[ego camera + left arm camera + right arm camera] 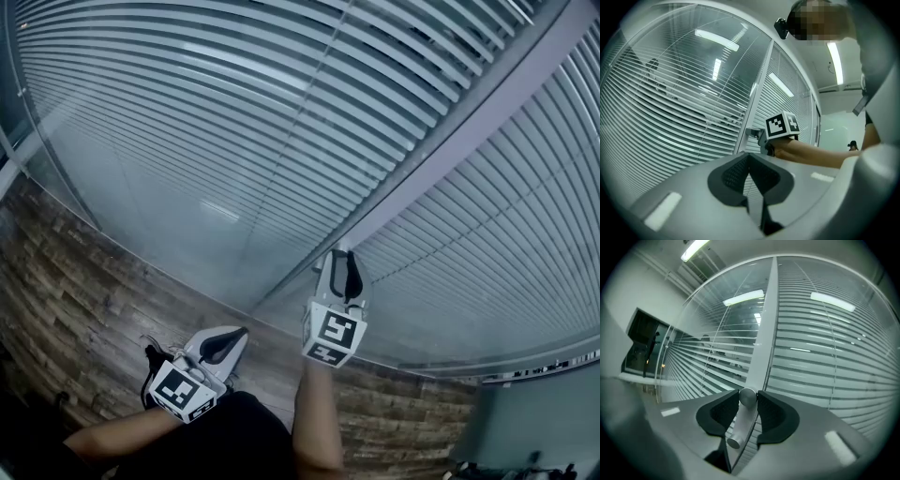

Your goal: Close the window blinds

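The window blinds (pixel 234 122) hang behind the glass on both sides of a grey frame post (pixel 761 343), and we see gaps between their slats. Our right claw (pixel 748 397) pinches a small metal knob (pixel 738 425) that sticks out from this post. Our left claw (pixel 749 155) hangs nearer to our body, apart from the window, its jaws pressed together on nothing.

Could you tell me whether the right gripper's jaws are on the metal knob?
Yes, the right gripper has its jaws pressed against both sides of the knob.
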Motion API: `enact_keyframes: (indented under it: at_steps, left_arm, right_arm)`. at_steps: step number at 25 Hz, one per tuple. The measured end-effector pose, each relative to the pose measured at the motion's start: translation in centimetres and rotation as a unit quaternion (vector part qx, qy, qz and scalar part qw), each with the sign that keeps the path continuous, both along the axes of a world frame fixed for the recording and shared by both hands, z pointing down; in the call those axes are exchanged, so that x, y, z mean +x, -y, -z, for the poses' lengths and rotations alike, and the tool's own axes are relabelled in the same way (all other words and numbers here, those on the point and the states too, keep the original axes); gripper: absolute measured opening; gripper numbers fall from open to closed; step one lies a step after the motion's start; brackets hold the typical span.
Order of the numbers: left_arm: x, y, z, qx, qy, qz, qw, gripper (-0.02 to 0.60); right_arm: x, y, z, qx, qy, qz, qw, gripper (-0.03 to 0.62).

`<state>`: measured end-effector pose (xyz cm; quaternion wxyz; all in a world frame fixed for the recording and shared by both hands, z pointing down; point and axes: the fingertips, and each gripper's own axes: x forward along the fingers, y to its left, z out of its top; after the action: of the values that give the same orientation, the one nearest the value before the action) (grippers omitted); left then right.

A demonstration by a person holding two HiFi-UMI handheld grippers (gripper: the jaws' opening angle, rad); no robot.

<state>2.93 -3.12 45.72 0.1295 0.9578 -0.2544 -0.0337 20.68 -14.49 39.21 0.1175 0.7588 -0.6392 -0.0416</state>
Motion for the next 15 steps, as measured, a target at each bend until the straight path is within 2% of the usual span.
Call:
enact_keyframes:
  at_steps: [7,15]
  left_arm:
    - [0.26,-0.58,-0.02,-0.001,0.001,-0.004,1.0,-0.002]
    - [0.42,-0.23,-0.04,-0.003,0.001,-0.005,1.0,-0.002]
  right_arm:
    - [-0.47,-0.24,0.0,-0.044,-0.1,0.014,0.994,0.127]
    - [-0.47,0.2,-0.33,-0.101,-0.182,0.034,0.978,0.129]
